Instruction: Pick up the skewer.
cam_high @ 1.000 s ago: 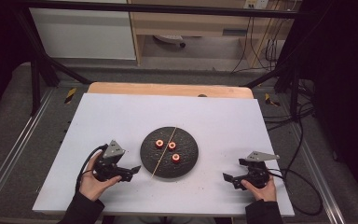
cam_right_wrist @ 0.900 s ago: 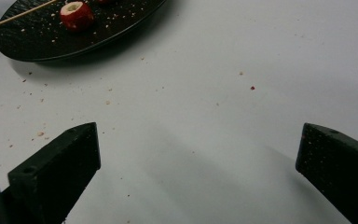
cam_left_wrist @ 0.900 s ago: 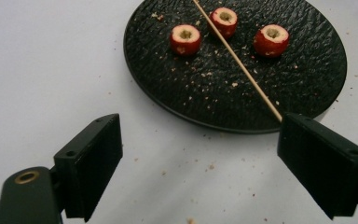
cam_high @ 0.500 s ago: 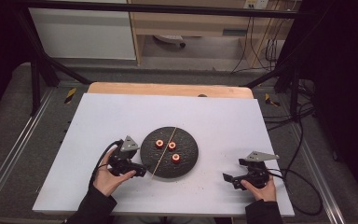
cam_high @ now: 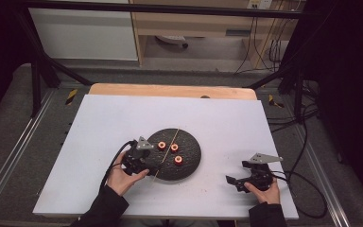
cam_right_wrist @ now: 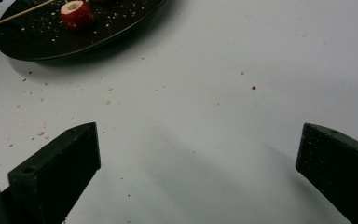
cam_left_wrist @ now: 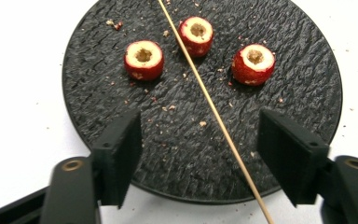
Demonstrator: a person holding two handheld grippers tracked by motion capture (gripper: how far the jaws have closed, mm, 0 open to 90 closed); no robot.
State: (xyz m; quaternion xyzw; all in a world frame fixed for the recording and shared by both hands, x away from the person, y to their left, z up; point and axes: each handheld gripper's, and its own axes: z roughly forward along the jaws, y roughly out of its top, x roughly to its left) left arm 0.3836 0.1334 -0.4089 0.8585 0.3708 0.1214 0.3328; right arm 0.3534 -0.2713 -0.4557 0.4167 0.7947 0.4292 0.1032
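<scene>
Left tongs (cam_left_wrist: 198,154): nearest item; jaws apart and have just been closing, nothing pressed between the pads; poised over the near rim of the plate.
Skewer (cam_left_wrist: 214,114): thin wooden stick lying flat on the plate, running between the left tongs' jaws, nearer the right-hand one; near end overhangs the plate rim.
Right tongs (cam_high: 238,181): jaws wide apart, empty, resting on bare worktop, well apart from the plate.
Plate (cam_left_wrist: 307,84): round, black, textured, crumb-strewn; directly ahead of the left tongs.
Fruit pieces (cam_left_wrist: 143,59): three red hollowed rounds, upright, beyond the left tongs; skewer passes between two of them.
Worktop (cam_high: 104,123): white sheet, open on all sides of the plate; far wooden edge well clear.
Risk: skewer lies flat and is thin; closing jaws may roll it aside or scrape the plate, likely nudging the fruit.
Room: ample on either side of both tongs; approach unobstructed.
</scene>
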